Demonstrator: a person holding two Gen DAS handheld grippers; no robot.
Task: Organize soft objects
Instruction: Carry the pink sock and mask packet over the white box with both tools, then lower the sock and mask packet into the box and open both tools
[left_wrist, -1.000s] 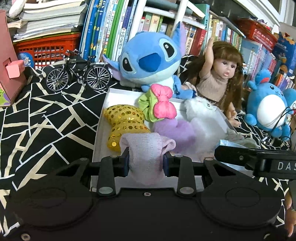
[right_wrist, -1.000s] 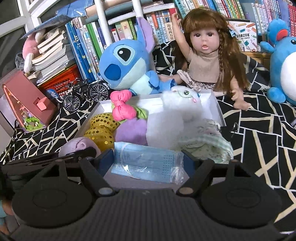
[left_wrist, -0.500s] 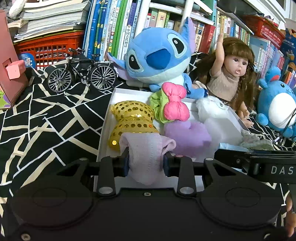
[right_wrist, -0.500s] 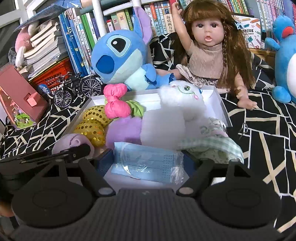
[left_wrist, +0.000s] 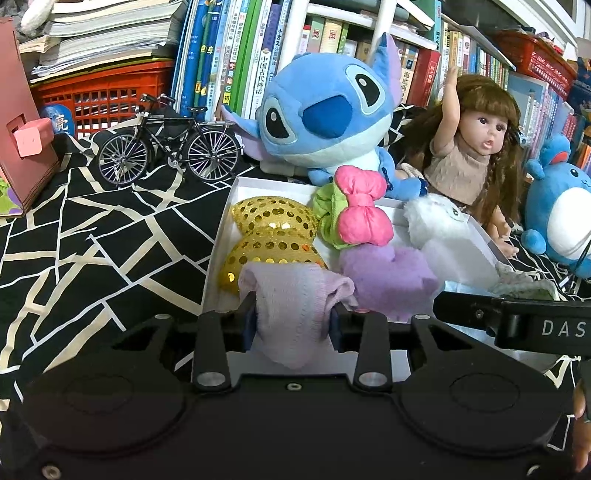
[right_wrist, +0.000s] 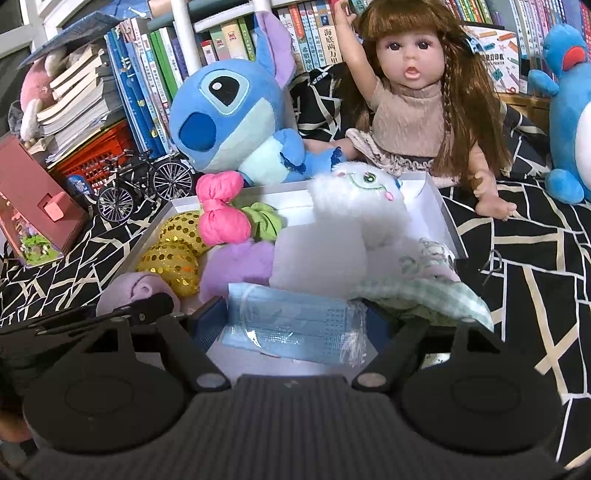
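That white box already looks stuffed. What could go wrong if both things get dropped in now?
1. The left gripper, jaws just opening, holds the pale pink sock over the white box corner by the gold sequin piece; it might slide out.
2. The packaged blue mask in the right gripper could settle on the green checked cloth draped over the rim and slip off.

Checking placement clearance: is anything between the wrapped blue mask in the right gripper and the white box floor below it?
Nothing visible. The blue mask sits in the right gripper over bare floor of the white box; the checked cloth lies just right of it.
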